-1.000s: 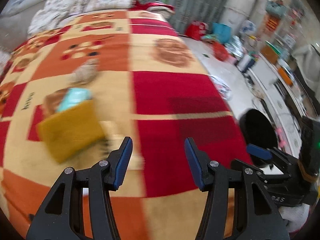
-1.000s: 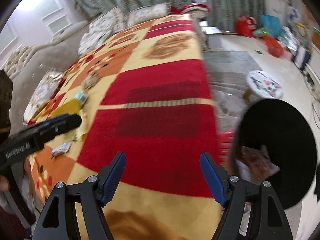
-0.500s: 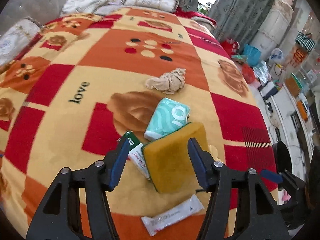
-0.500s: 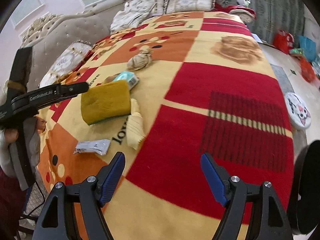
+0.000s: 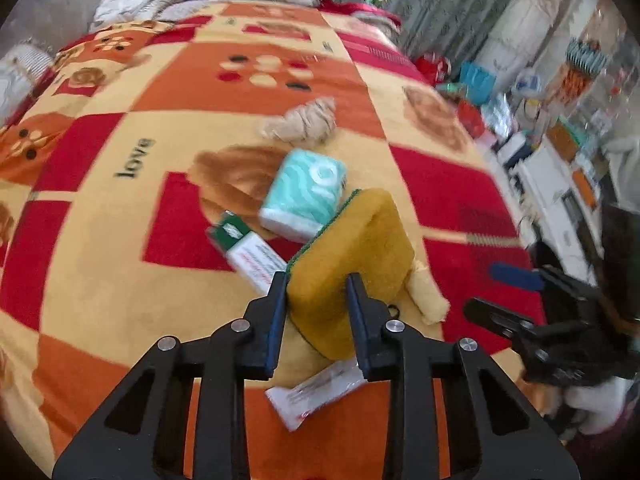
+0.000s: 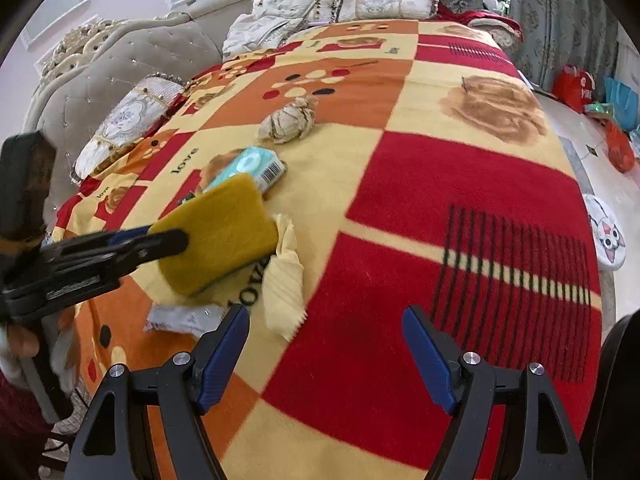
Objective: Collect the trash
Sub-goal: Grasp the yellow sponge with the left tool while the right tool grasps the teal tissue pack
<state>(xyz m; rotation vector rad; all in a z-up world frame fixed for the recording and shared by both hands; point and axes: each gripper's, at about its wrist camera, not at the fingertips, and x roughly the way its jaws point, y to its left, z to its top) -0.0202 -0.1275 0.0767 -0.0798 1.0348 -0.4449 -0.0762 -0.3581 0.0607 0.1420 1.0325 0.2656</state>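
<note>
My left gripper (image 5: 316,284) is shut on a mustard-yellow sponge (image 5: 352,256), tilted up off the bed; it also shows in the right wrist view (image 6: 218,232). Around it lie a teal tissue pack (image 5: 304,192), a green-and-white packet (image 5: 248,252), a white wrapper (image 5: 316,394), a pale yellow crumpled paper (image 6: 284,276) and a beige wad (image 5: 304,122). My right gripper (image 6: 326,338) is open and empty above the red squares, right of the trash.
The trash lies on a red, orange and yellow checked blanket (image 6: 460,184) on a bed. Pillows (image 6: 380,4) lie at the head. A black bin rim (image 6: 616,380) is at the right edge. Bags and boxes (image 5: 476,80) crowd the floor beyond.
My left gripper has closed on the yellow sponge and tipped it up off the blanket. My right gripper has moved slightly closer to the trash and stays open.
</note>
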